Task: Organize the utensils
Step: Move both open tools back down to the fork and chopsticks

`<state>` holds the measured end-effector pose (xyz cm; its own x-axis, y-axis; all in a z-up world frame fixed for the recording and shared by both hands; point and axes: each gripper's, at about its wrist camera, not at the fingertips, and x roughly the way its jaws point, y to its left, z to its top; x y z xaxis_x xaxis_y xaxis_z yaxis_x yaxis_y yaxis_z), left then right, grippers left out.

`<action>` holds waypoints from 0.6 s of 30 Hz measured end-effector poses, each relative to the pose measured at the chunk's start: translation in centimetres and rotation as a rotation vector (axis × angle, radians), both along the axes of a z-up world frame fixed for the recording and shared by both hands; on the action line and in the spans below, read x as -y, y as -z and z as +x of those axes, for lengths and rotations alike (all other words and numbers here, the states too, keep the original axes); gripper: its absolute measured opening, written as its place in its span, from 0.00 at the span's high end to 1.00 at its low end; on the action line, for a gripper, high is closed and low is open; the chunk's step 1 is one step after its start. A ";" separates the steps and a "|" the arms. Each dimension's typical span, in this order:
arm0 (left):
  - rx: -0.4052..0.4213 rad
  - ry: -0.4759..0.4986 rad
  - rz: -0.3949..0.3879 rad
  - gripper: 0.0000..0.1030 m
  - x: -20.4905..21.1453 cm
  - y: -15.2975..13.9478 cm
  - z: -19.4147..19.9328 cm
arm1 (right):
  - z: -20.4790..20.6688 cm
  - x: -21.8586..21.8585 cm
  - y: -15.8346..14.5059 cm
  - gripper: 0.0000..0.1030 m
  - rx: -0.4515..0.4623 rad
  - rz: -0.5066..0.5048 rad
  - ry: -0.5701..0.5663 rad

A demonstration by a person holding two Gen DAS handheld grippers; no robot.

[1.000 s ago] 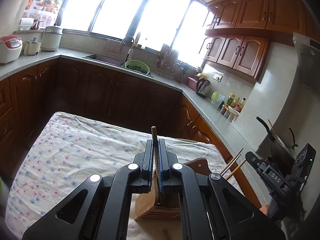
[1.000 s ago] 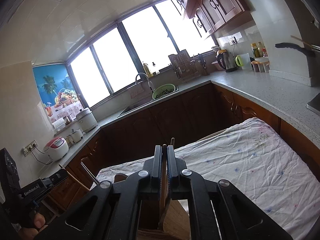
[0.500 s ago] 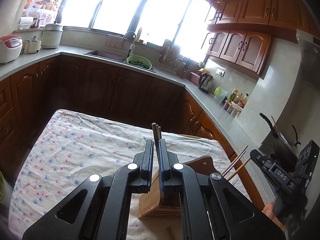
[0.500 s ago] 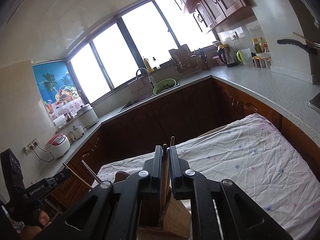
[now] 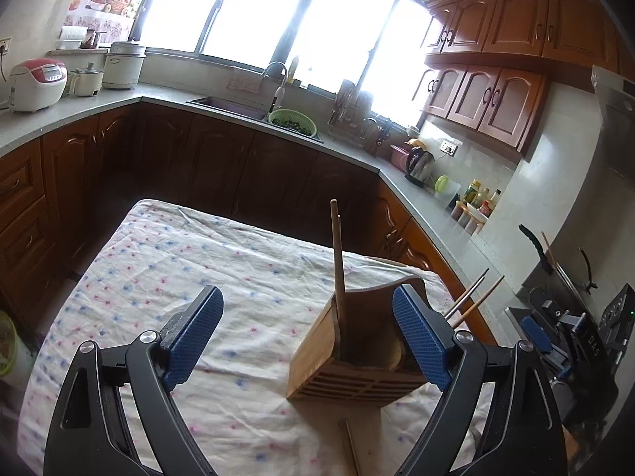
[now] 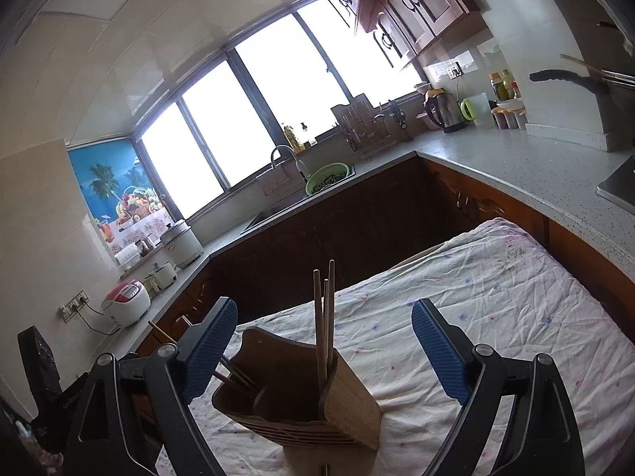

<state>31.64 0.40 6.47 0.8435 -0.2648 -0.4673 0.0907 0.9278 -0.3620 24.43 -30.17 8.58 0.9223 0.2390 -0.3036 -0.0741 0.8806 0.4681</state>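
Note:
A wooden utensil holder stands on the floral tablecloth; it also shows in the right wrist view. Wooden chopsticks stand upright in one compartment, seen too in the right wrist view. More chopsticks lean out of the other side, seen at the left of the holder in the right wrist view. My left gripper is open and empty, just before the holder. My right gripper is open and empty above the holder. One loose chopstick lies on the cloth before the holder.
The table sits inside a U-shaped kitchen counter with dark cabinets. A sink with a green colander, a rice cooker, a kettle and a stove with a pan stand along it.
Both grippers were shut on chopsticks over the holder; both have opened wide and the chopsticks now stand free in the holder.

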 end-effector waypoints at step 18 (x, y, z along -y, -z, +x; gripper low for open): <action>-0.120 0.013 -0.002 0.10 -1.5 4.0 -9.0 | -9.5 0.4 2.1 0.11 -0.072 -0.016 -0.027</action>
